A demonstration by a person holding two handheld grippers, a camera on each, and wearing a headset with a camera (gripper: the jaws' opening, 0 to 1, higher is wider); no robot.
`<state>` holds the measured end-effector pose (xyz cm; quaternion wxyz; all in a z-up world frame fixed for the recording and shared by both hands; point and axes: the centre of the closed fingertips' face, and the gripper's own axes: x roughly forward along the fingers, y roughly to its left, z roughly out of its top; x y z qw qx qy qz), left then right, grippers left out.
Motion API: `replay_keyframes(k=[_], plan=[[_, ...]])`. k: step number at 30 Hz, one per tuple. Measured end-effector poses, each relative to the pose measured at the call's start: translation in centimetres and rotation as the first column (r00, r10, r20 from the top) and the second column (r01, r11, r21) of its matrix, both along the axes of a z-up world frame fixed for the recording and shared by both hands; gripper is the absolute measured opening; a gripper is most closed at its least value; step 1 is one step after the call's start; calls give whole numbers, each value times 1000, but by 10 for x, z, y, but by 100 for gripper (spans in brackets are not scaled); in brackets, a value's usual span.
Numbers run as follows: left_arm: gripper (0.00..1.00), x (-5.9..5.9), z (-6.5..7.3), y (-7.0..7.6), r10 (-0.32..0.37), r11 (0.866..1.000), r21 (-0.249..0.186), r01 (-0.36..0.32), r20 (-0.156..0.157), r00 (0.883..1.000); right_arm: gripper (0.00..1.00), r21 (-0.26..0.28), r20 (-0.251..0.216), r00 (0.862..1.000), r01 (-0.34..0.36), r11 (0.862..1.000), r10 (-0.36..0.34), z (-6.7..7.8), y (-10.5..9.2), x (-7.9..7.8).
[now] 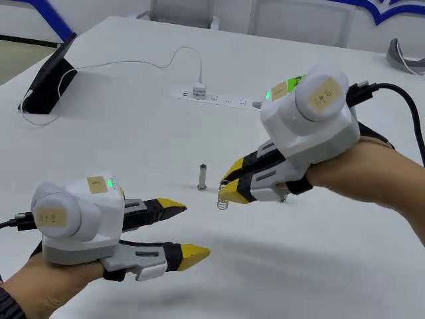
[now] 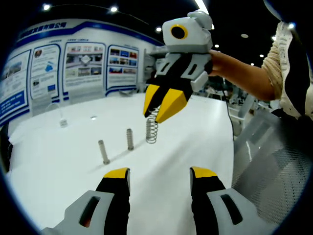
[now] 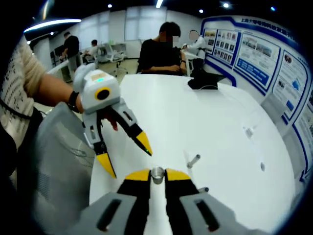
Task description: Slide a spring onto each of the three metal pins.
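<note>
Right claw (image 1: 229,188) pinching spring (image 1: 222,203) upright near pin (image 1: 202,177), left claw (image 1: 194,230) spread, apart

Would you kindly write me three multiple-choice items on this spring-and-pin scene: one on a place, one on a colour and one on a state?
1. Where is the metal coil spring?
A. lying by the white power strip
B. between the right gripper's jaws
C. threaded on a slim metal pin

2. What colour are the tips of both grippers' jaws?
A. yellow
B. red
C. blue

3. How is the left gripper?
A. shut on a pin
B. shut on a spring
C. open and empty

Answers:
1 B, the jaws pinch the spring's top end.
2 A, all four tips are yellow.
3 C, its jaws stand apart with nothing between them.
</note>
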<state>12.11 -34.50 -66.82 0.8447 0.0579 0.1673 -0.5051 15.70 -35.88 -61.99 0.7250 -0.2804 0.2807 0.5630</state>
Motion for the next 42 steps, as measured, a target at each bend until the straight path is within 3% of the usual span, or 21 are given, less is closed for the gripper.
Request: replay_keyframes(k=[8,19,32,42], plan=[[50,0,0,-1,5,1000,-5,-5,-1,1000,12,7,20,999,38,999,-38,8,4,30],[50,-1,-1,-2,9,1000,-3,-9,-8,1000,12,69,34,991,127,989,-130,11,17,73],[50,-5,-1,-4,3,1000,-2,-3,-12,1000,12,65,-14,983,181,981,-181,-13,26,89],[49,-4,-2,-4,3,1000,-3,-3,-15,1000,12,58,-36,981,194,979,-192,-21,28,92]])
